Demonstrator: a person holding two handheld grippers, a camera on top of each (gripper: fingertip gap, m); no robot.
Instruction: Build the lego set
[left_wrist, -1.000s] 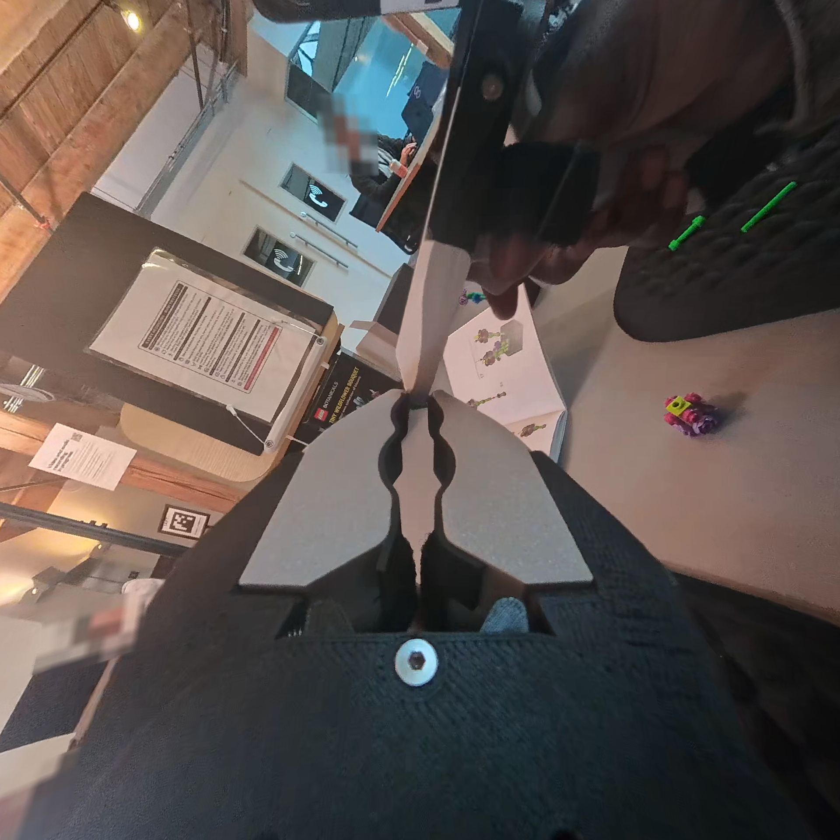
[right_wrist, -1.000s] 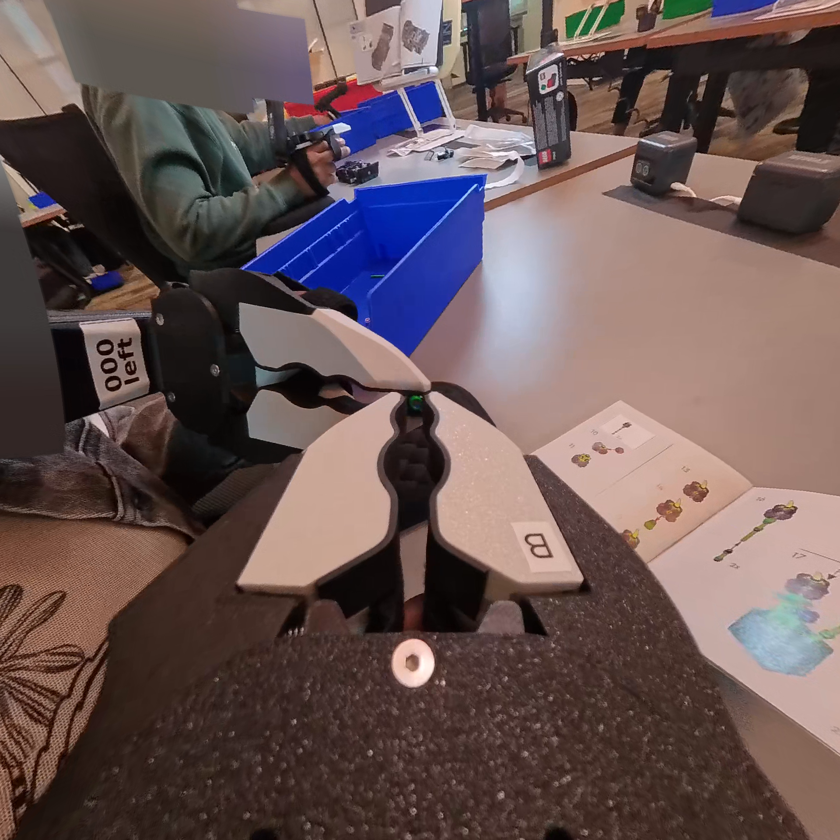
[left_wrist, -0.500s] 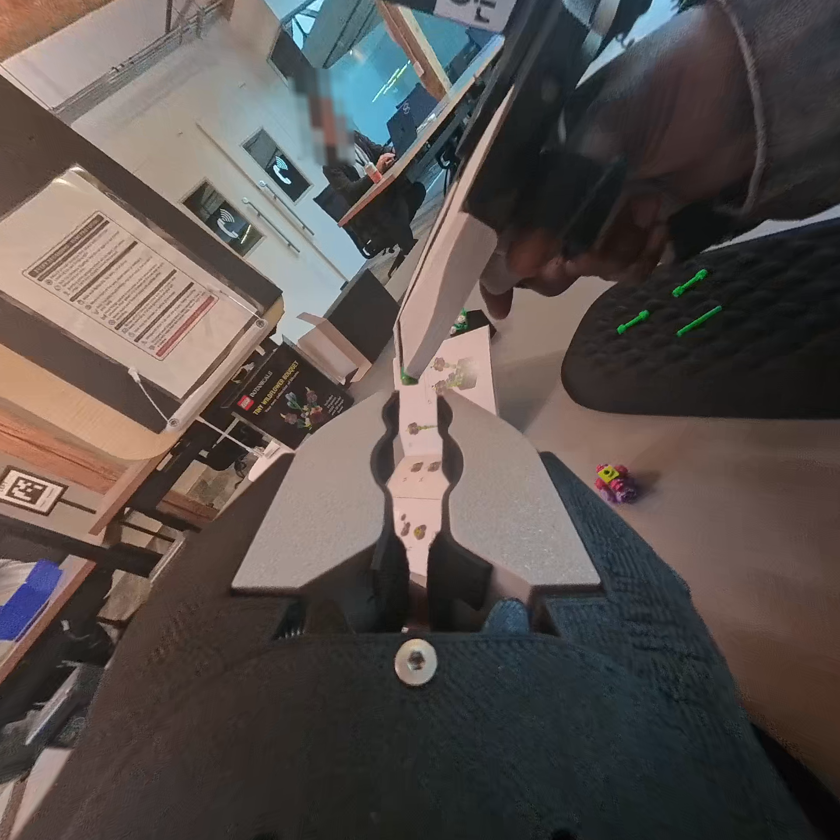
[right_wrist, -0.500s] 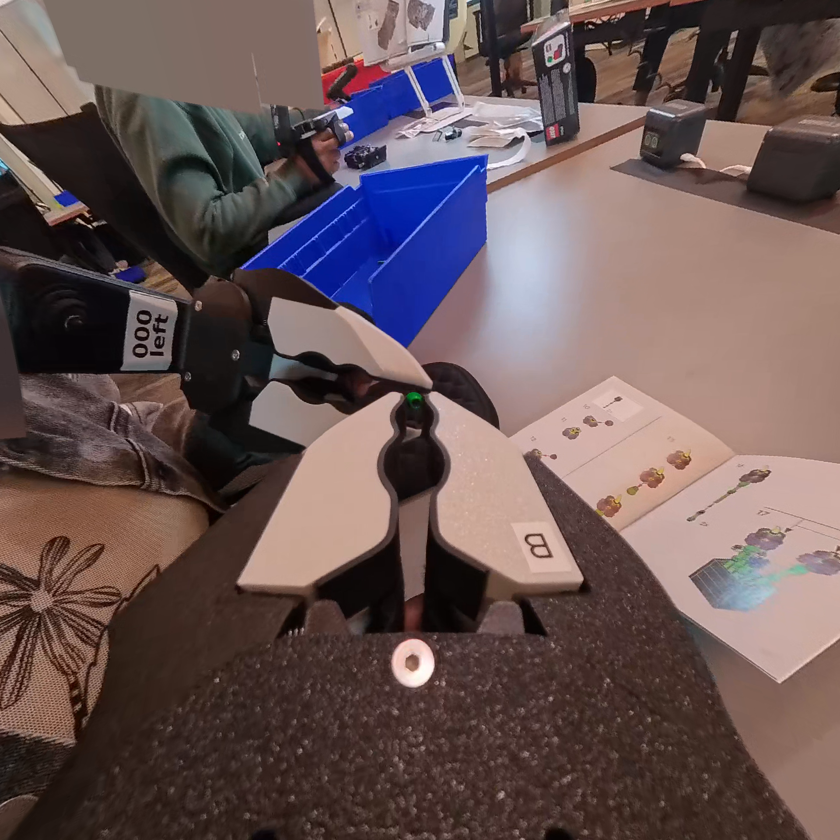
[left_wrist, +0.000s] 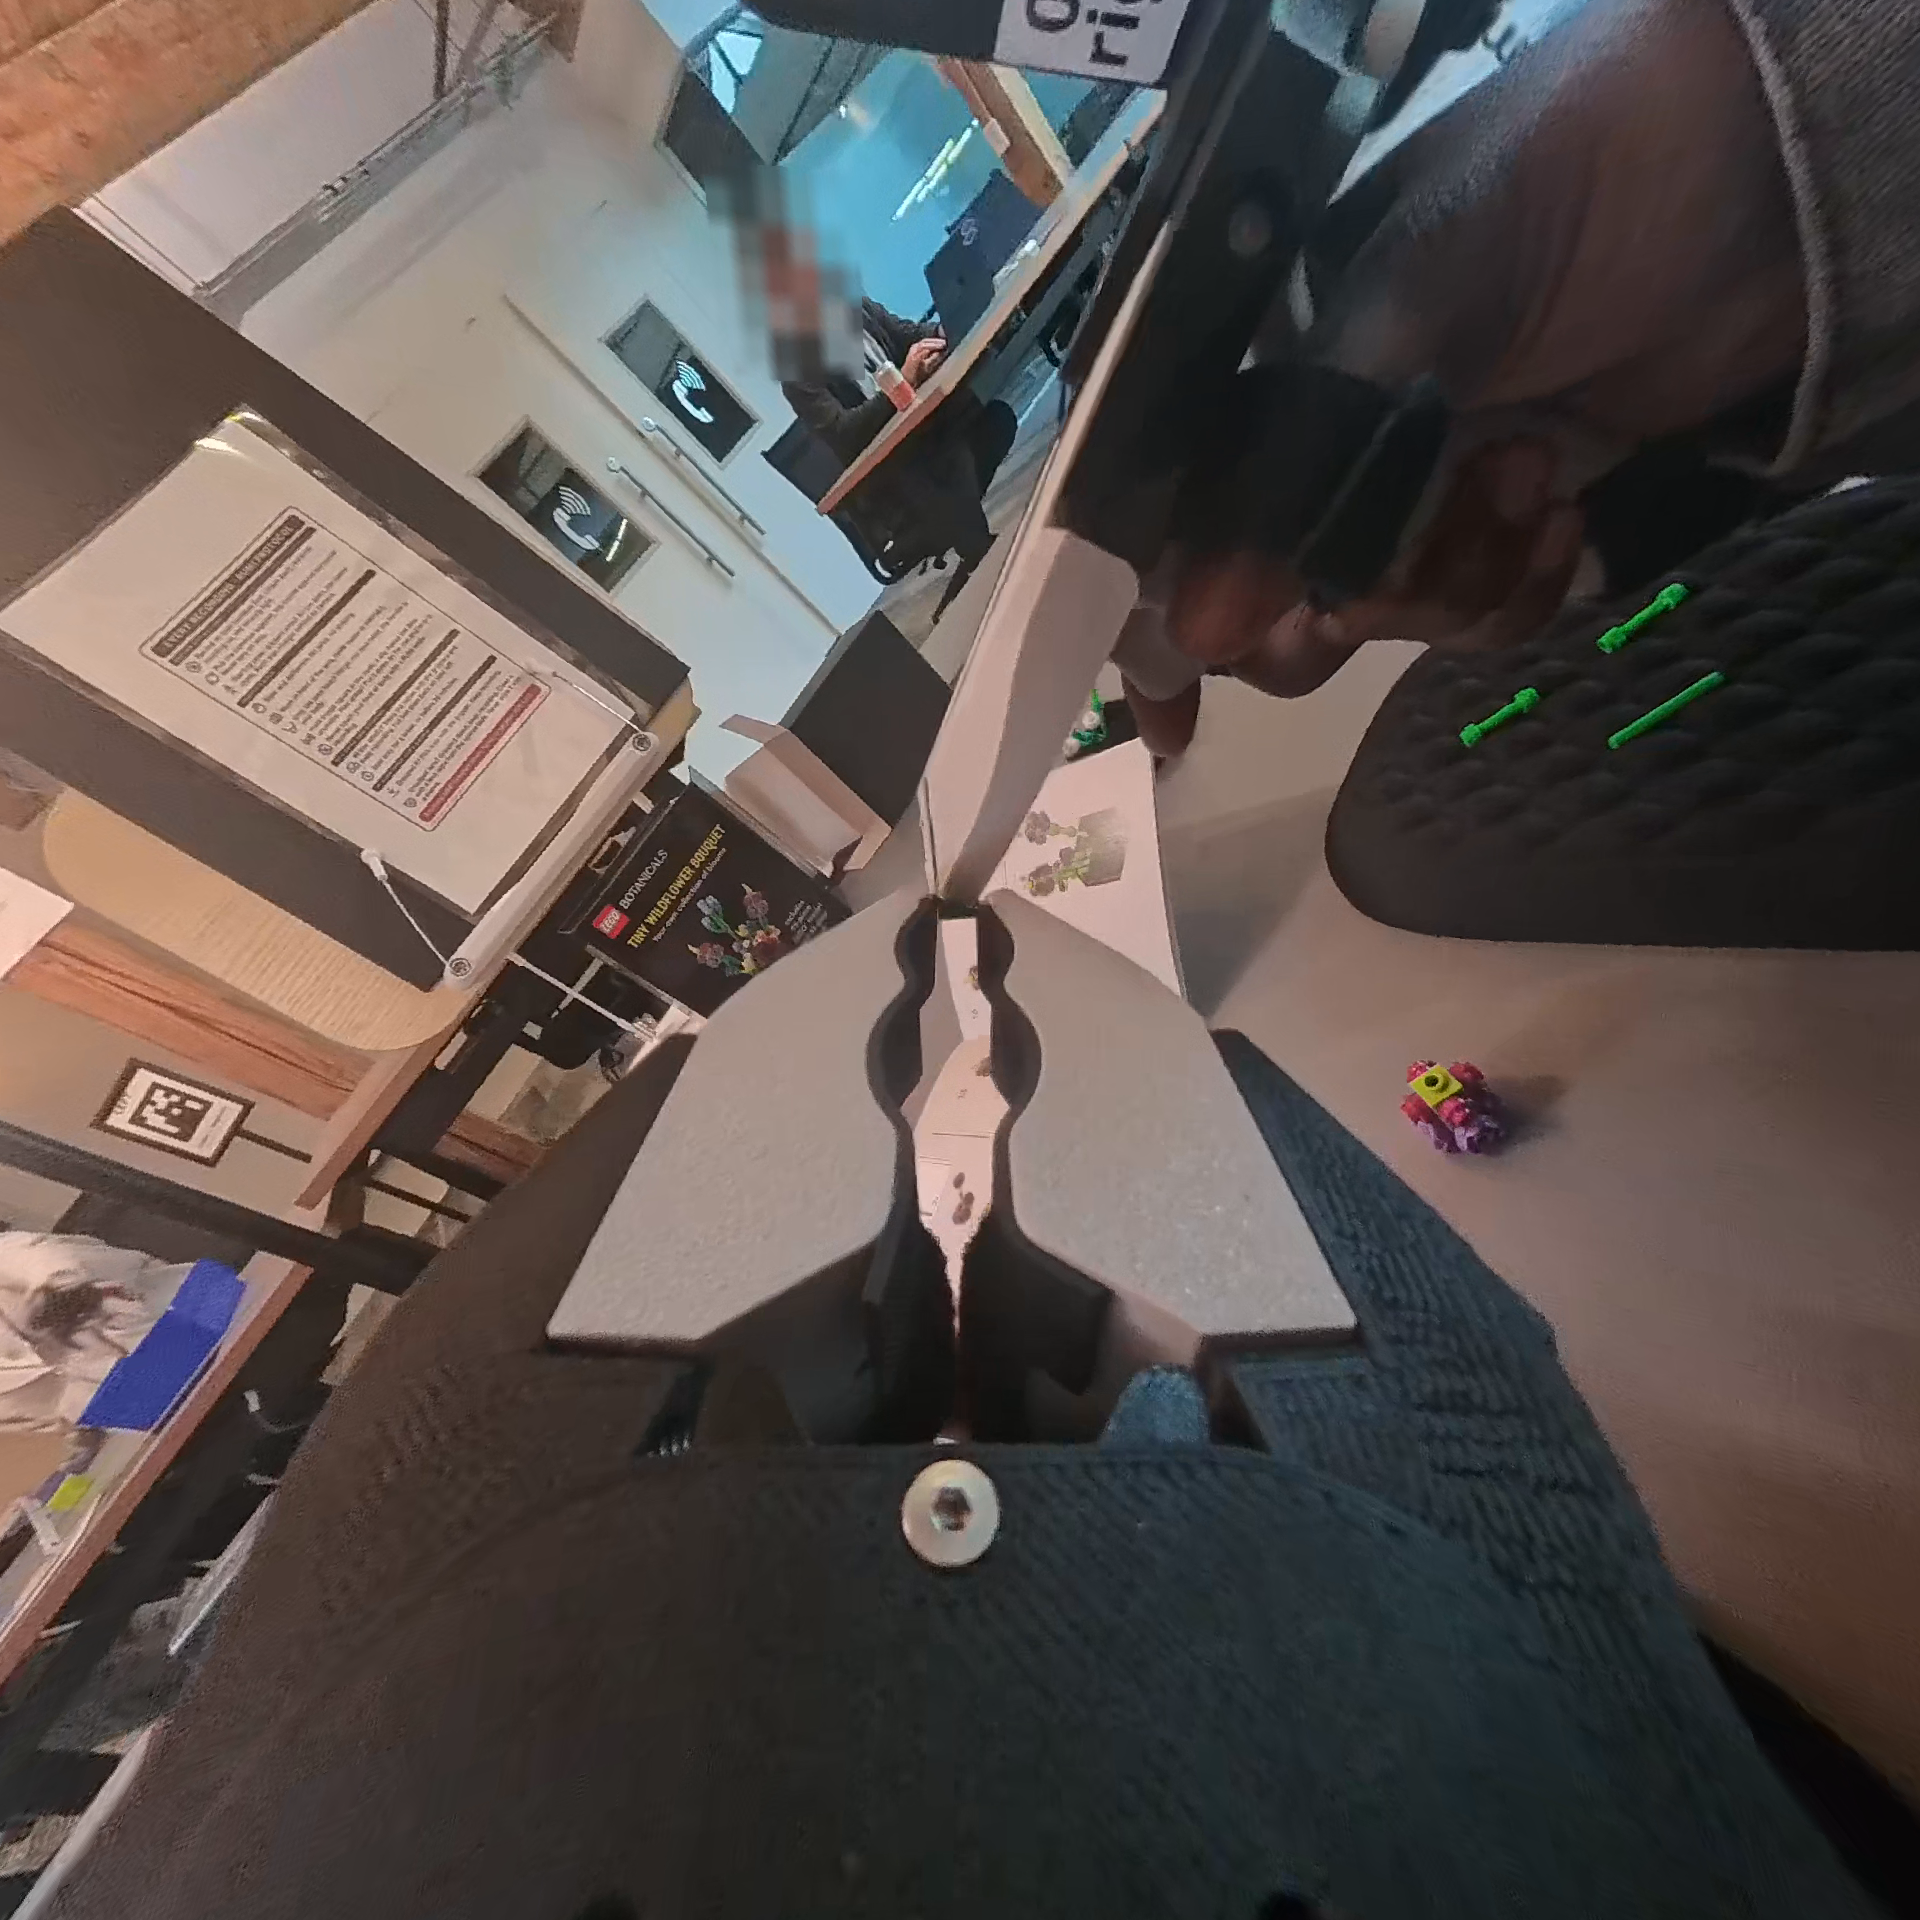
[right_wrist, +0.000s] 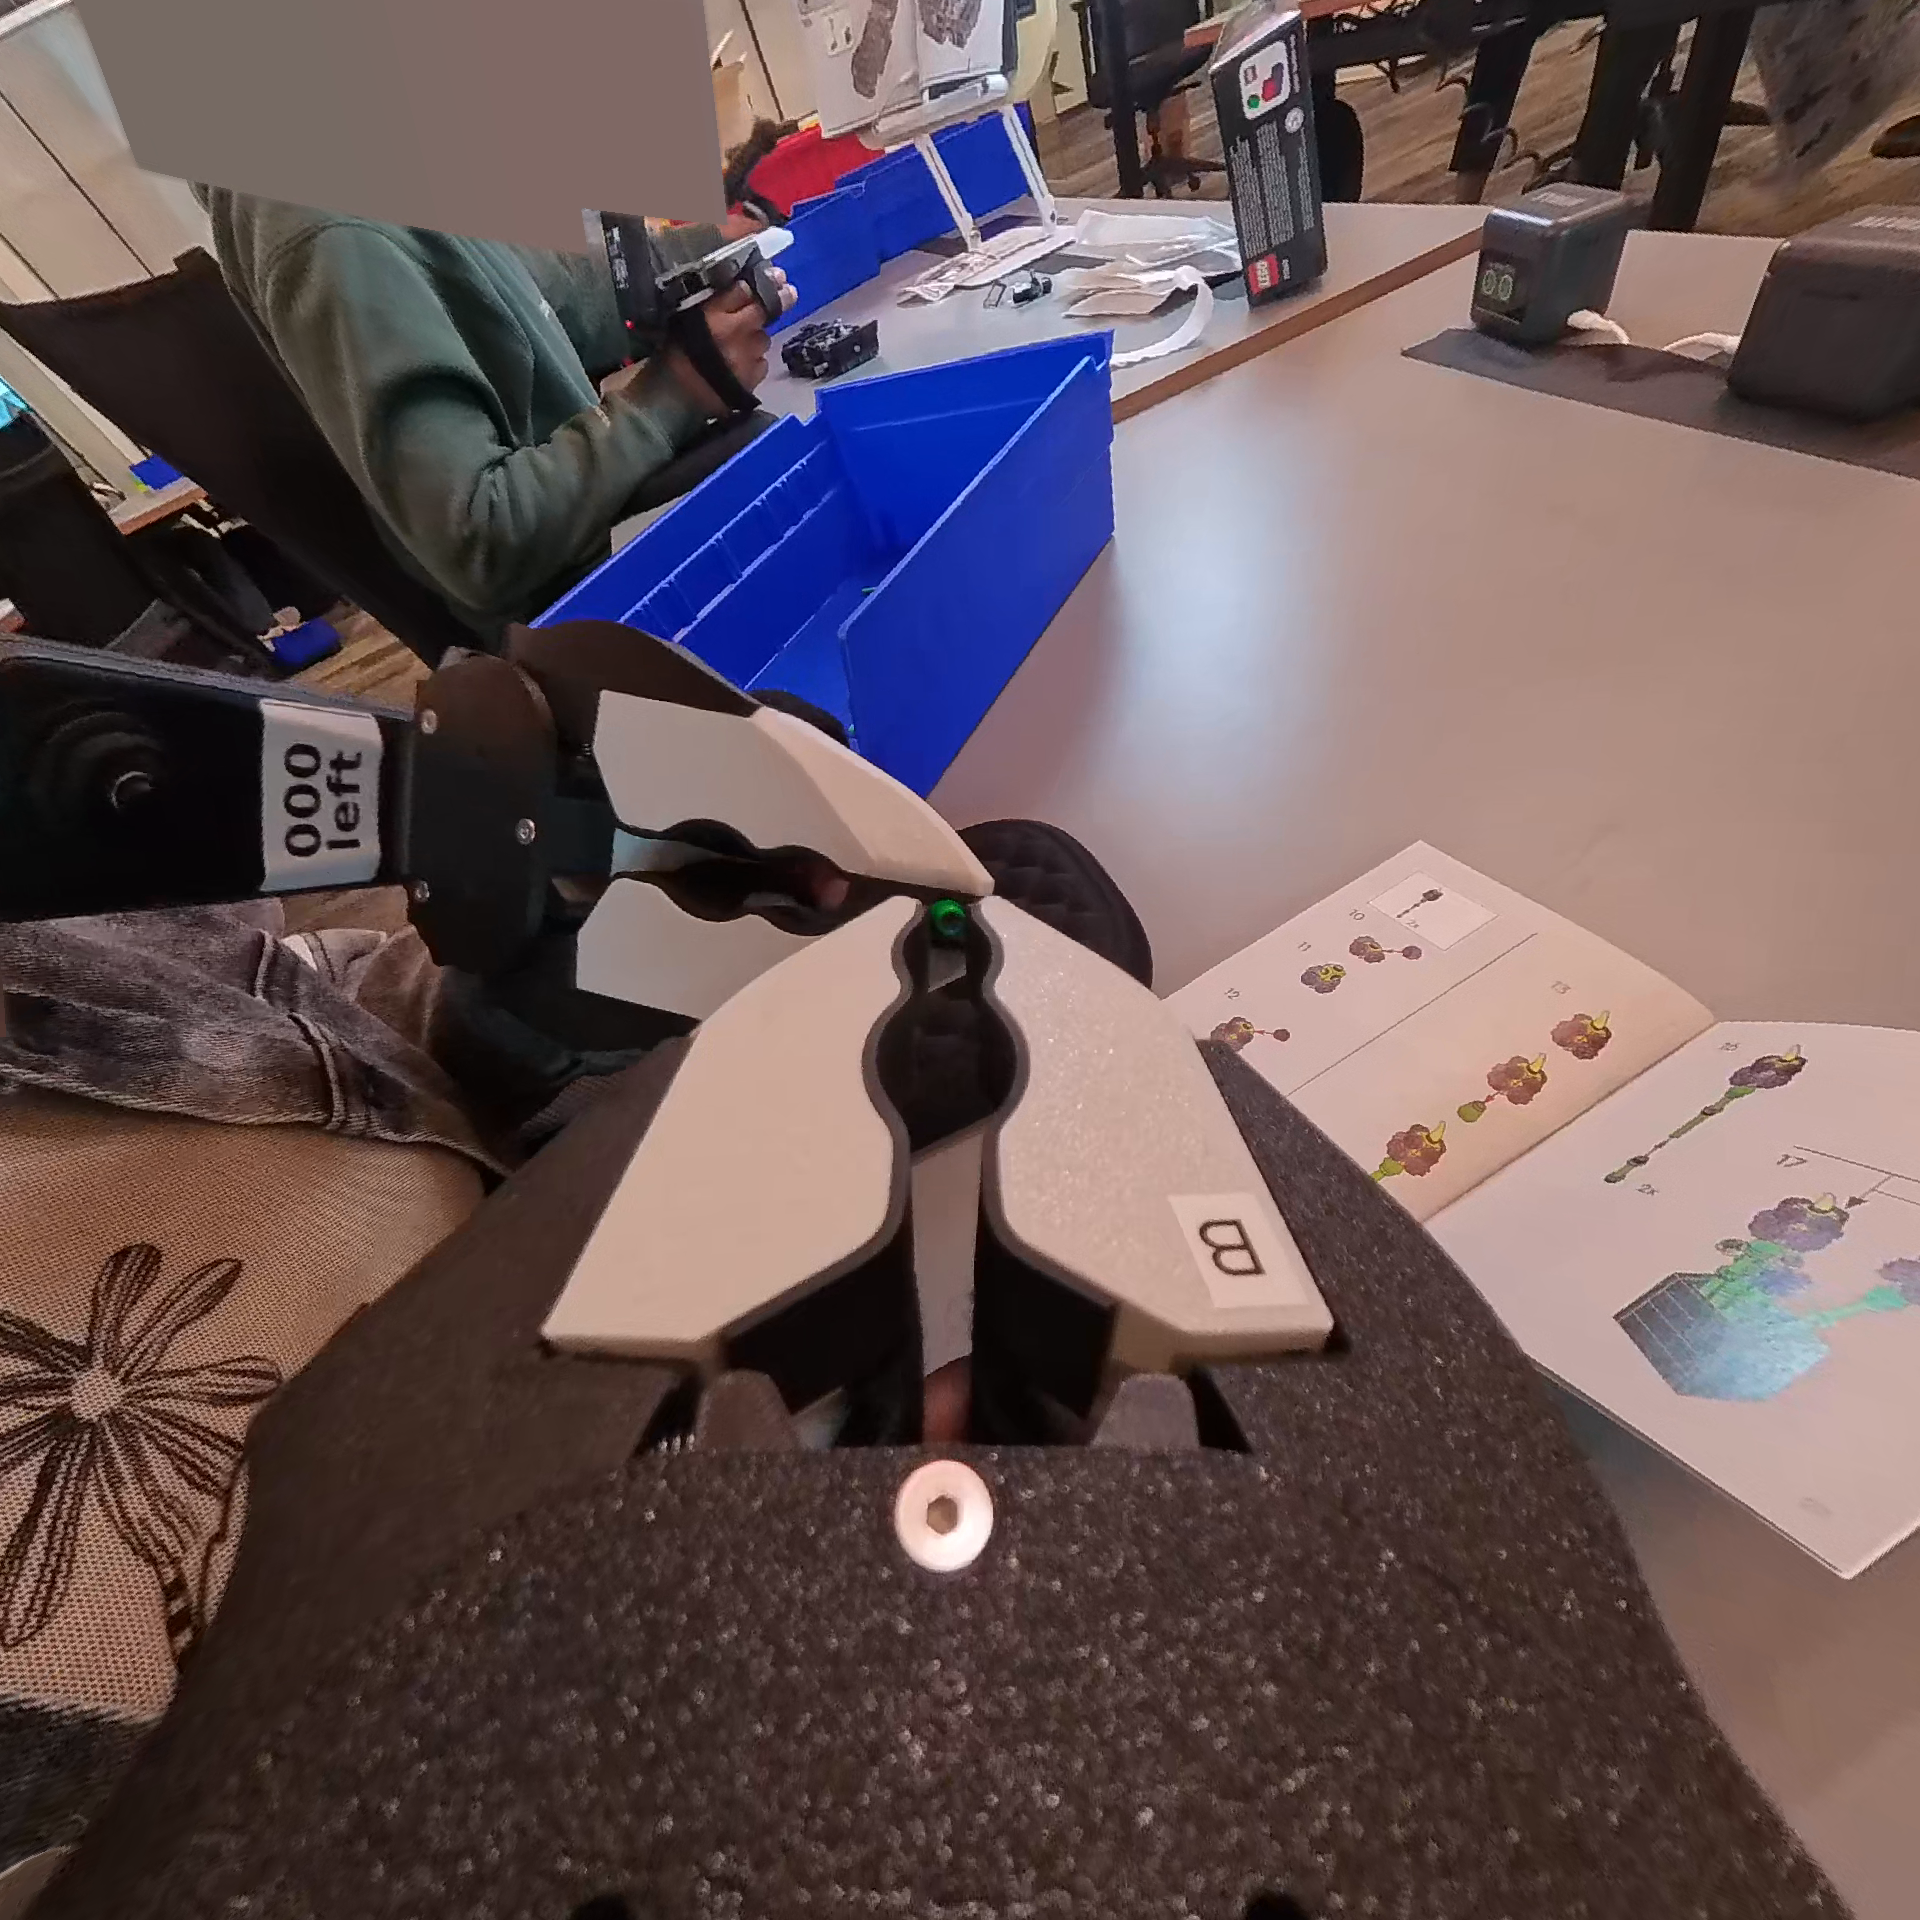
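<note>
My right gripper (right_wrist: 945, 914) is shut on a small green lego piece (right_wrist: 945, 921) at its fingertips. My left gripper (right_wrist: 971, 885) comes in from the left, shut, its tips touching that piece; whether it holds anything is hidden. In the left wrist view my left gripper (left_wrist: 956, 910) is shut tip to tip against the right gripper's fingers (left_wrist: 1023, 717) coming from above. A purple lego flower (left_wrist: 1449, 1107) lies on the grey table (left_wrist: 1662, 1195). Three green stems (left_wrist: 1662, 710) lie on a black mat (left_wrist: 1662, 831). The open instruction booklet (right_wrist: 1558, 1122) lies to the right.
A blue bin (right_wrist: 883, 540) stands behind the grippers at the table's left edge. Two grey devices (right_wrist: 1538, 275) sit at the back right. A person in a green top (right_wrist: 436, 384) works at the adjoining table. A black lego box (left_wrist: 717, 904) stands beyond the booklet (left_wrist: 1081, 842). The grippers are tip to tip, or close to it. From either gripper's tips it is about 11 cm to the purple lego flower (left_wrist: 1449, 1107).
Both grippers stay shut and tip to tip. The left wrist view has tilted, so the mat and the flower have shifted in it. The right gripper has tipped slightly towards the table.
</note>
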